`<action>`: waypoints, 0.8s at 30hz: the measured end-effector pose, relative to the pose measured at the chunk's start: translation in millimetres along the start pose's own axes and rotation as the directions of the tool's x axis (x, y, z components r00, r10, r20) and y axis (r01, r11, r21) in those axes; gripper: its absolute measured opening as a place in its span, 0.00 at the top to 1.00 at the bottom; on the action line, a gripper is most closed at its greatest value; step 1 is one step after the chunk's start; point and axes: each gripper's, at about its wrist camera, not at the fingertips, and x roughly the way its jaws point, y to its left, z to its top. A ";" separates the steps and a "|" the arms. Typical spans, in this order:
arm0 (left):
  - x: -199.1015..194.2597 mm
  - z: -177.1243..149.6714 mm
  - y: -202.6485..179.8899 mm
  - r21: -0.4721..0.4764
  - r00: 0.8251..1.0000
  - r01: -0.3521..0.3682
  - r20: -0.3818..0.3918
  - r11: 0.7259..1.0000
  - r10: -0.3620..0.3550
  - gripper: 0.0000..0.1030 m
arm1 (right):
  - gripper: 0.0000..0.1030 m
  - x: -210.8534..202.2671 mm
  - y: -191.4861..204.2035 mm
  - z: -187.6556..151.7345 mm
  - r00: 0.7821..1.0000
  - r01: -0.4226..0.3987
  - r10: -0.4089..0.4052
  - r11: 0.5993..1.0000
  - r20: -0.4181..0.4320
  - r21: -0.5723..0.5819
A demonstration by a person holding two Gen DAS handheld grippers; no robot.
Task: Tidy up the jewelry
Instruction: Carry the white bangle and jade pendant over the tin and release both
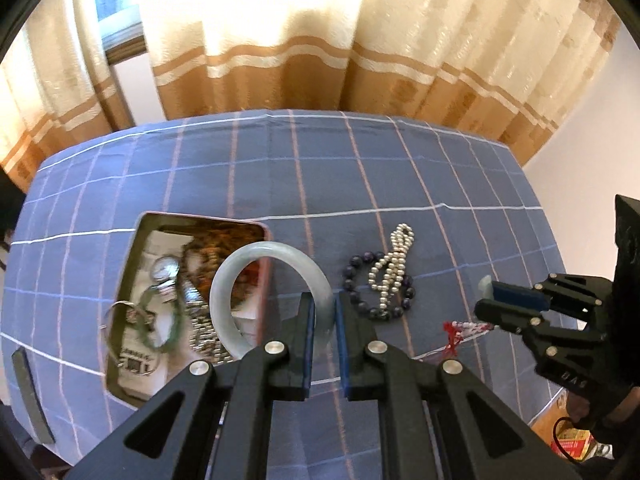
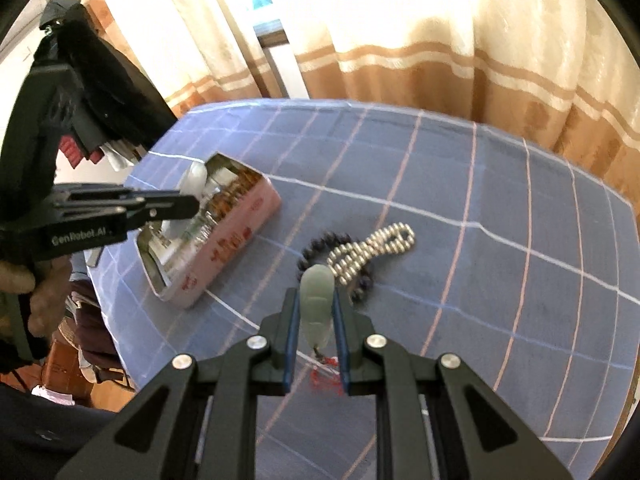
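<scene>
My left gripper (image 1: 323, 312) is shut on a pale jade bangle (image 1: 256, 254) and holds it above the right rim of an open pink tin (image 1: 266, 240) that holds several jewelry pieces. My right gripper (image 2: 316, 312) is shut on a pale green jade pendant (image 2: 317, 300) with a red tassel cord (image 2: 326, 376) hanging below. In the left wrist view the right gripper (image 1: 486, 296) is at the right with the pendant's tassel (image 1: 460, 330). A white pearl strand (image 1: 390, 270) lies over a dark bead bracelet (image 1: 360, 270) on the blue checked tablecloth; the strand also shows in the right wrist view (image 2: 368, 252).
The pink tin (image 2: 224, 256) sits left of the beads on the table (image 2: 500, 200). Cream and brown curtains (image 1: 320, 60) hang behind the table's far edge. A dark flat object (image 1: 30, 392) lies near the table's left edge. The left gripper (image 2: 120, 212) reaches over the tin.
</scene>
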 end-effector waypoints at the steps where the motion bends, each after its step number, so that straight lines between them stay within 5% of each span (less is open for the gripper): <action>1: -2.4 -0.7 3.0 -0.005 1.000 -0.005 0.003 1.000 0.005 0.91 | 0.81 -2.5 4.9 5.1 1.000 -0.008 0.008 1.000 0.010 -0.006; 16: -36.9 -14.0 64.6 -0.110 0.997 -0.066 0.037 0.992 0.071 0.91 | 0.81 -30.3 74.3 72.5 0.985 -0.092 0.110 0.986 0.130 -0.138; 24: -37.7 -14.9 90.7 -0.142 0.995 -0.090 0.032 0.986 0.095 0.91 | 0.81 -8.2 103.3 100.1 0.977 -0.148 0.172 0.973 0.128 -0.176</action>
